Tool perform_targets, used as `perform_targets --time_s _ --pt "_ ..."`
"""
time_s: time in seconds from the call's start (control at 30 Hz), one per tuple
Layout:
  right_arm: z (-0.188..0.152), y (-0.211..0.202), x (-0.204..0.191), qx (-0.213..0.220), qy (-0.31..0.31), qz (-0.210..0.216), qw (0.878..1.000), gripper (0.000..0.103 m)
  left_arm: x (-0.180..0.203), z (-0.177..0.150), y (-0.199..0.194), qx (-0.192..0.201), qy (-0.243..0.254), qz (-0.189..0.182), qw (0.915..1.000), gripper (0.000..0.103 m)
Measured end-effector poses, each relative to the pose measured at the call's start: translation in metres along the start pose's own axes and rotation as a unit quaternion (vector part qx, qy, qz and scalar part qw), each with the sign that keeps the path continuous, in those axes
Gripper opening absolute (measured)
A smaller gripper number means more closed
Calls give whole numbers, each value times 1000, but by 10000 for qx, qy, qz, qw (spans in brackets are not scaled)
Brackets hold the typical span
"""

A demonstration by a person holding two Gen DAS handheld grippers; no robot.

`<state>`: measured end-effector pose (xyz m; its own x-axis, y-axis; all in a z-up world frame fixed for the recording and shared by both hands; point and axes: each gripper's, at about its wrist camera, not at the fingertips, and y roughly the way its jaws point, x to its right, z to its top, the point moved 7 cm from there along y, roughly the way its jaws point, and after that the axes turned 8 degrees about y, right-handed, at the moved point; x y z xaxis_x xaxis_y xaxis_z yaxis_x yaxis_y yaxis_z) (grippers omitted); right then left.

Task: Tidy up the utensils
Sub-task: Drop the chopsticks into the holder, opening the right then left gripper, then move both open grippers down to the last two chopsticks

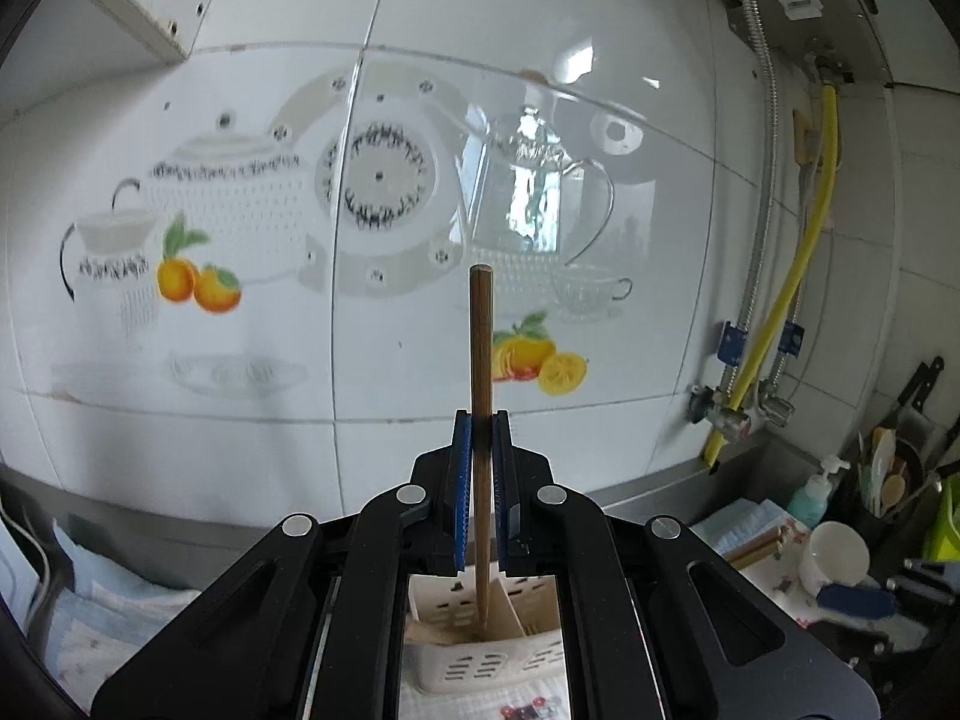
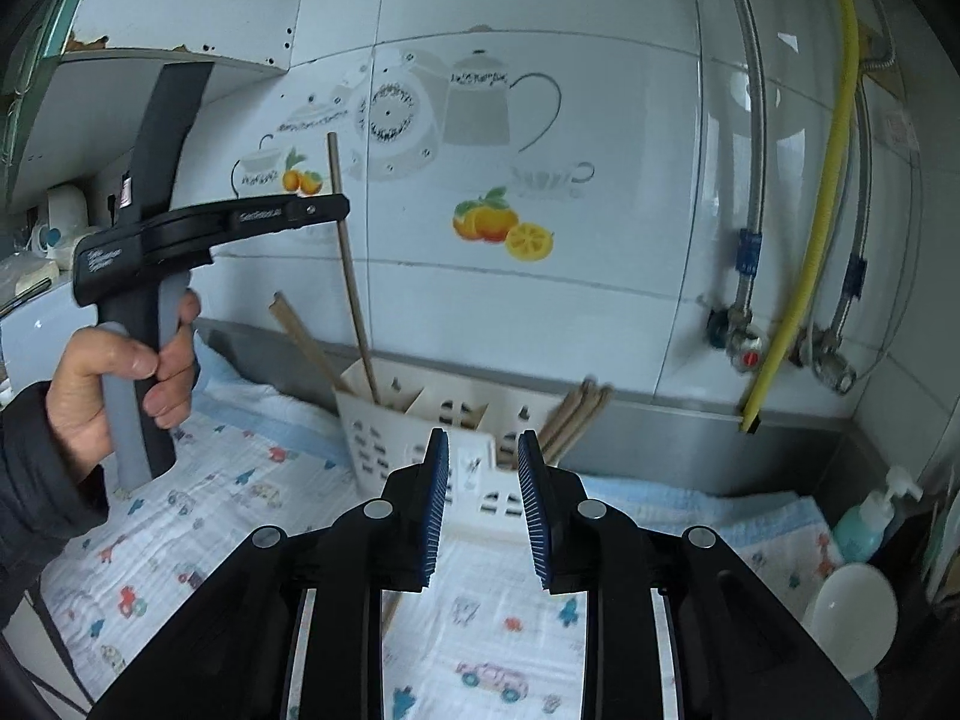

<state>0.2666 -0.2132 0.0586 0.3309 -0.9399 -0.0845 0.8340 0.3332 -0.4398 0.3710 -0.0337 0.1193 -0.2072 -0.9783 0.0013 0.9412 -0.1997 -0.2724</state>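
Note:
My left gripper (image 1: 480,420) is shut on a wooden chopstick (image 1: 480,354), held upright with its lower end inside the left compartment of a white slotted utensil holder (image 1: 474,666). The right wrist view shows this gripper (image 2: 342,207) above the holder (image 2: 384,450), with the chopstick (image 2: 351,276) slanting down into it. Another chopstick (image 2: 303,339) leans in the same compartment. More chopsticks (image 2: 573,420) lean at the holder's right end. My right gripper (image 2: 483,450) is open and empty, close in front of the holder.
A patterned cloth (image 2: 240,528) covers the counter. A white cup (image 2: 852,618) and a soap bottle (image 2: 870,516) stand at the right. A dark pot of utensils (image 1: 888,480) stands far right. Pipes and a yellow hose (image 2: 822,210) run down the tiled wall.

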Motion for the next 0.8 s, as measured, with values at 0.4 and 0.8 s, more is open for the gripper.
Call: perform_targets --time_s 0.4,0.8 --pt "-32 -6 -2 -201 192 75 9996 29 1 -19 7 -231 -114 -157 9995 5" --pt "-57 -22 -5 -313 403 159 9986 34 7 -20 -7 -245 -65 -210 9995 24"
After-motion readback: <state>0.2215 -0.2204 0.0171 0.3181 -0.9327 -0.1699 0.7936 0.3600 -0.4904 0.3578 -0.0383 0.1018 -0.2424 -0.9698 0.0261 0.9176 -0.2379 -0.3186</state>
